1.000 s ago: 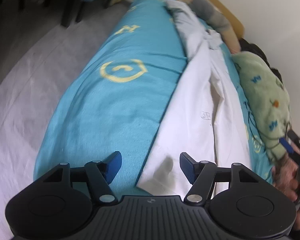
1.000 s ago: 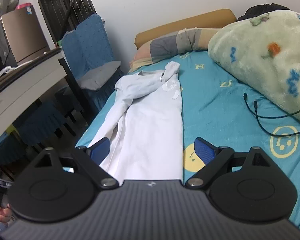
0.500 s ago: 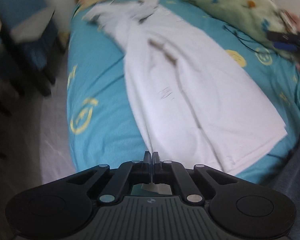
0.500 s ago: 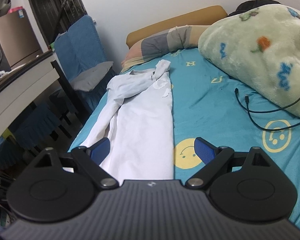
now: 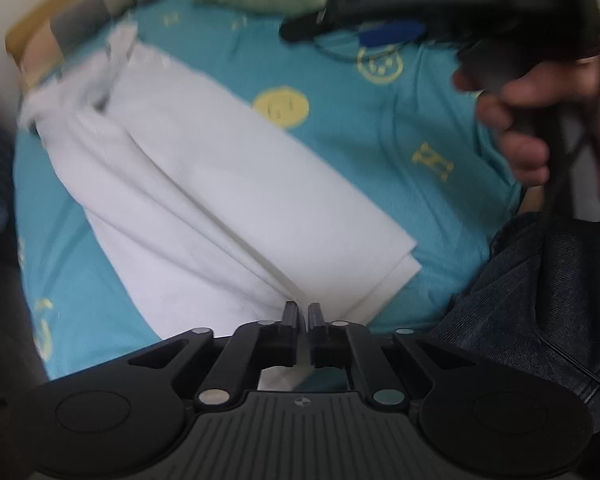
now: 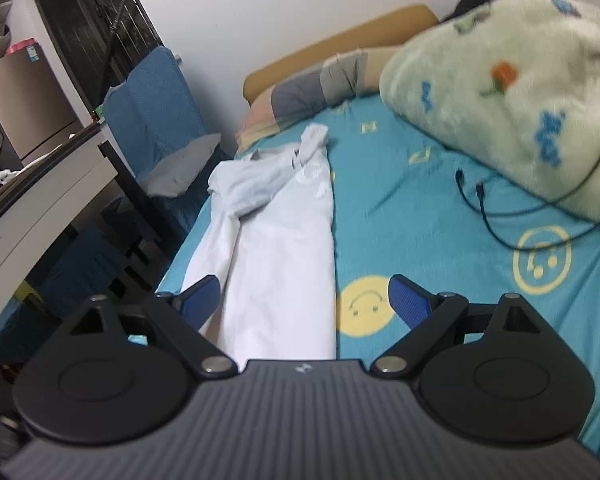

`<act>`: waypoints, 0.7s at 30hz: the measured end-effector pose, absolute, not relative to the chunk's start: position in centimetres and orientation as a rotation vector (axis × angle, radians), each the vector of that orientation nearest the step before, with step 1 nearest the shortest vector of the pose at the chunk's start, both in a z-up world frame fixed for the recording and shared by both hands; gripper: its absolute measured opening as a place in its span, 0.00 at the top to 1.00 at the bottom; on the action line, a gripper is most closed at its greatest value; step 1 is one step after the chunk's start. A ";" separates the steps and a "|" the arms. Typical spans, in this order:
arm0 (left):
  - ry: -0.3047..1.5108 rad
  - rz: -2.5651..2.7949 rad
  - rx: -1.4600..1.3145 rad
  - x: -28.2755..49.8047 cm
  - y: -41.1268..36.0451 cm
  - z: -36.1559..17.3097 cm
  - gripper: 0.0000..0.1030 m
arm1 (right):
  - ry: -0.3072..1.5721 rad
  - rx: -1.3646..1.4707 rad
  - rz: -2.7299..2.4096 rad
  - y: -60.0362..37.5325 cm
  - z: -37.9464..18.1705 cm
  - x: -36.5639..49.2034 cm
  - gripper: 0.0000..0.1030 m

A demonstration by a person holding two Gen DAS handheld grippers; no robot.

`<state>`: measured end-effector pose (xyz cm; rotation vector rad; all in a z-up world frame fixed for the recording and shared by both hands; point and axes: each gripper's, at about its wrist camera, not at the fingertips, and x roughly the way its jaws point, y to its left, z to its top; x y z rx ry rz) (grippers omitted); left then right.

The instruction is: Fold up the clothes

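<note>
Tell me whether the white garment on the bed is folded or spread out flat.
Partly folded: the white garment lies lengthwise in overlapping layers, stacked edges showing at its near corner, with the left gripper shut on its hem.

Wall (image 6: 300, 20): plain white, behind the bed.
Bed (image 6: 420, 216): teal sheet printed with yellow smiley faces; tan headboard (image 6: 340, 48).
Chair (image 6: 156, 96): blue padded, beside the bed.
Bench (image 6: 40, 200): white, dark-edged top, at left.
Window (image 6: 92, 20): dark barred frame.

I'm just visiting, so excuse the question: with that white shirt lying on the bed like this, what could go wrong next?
The left gripper pinches only the white shirt's hem edge, so the cloth might slip free. The right gripper hangs open, leaving the other side unheld, so the fold could skew. The black cables nearby could snag.
</note>
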<state>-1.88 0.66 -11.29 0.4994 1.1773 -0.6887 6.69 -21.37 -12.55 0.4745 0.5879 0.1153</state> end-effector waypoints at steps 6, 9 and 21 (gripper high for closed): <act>1.266 -0.600 0.236 0.9 4.1 -11.7 0.33 | 0.657 0.551 0.128 -21.9 -13.9 7.2 0.10; 1.259 -0.504 0.046 2.4 7.0 -11.2 0.19 | 0.690 0.582 0.126 -22.1 -14.6 7.3 0.10; 1.325 -0.083 -0.343 7.3 13.6 -15.5 0.18 | 0.865 0.735 0.061 -23.9 -18.9 7.2 0.10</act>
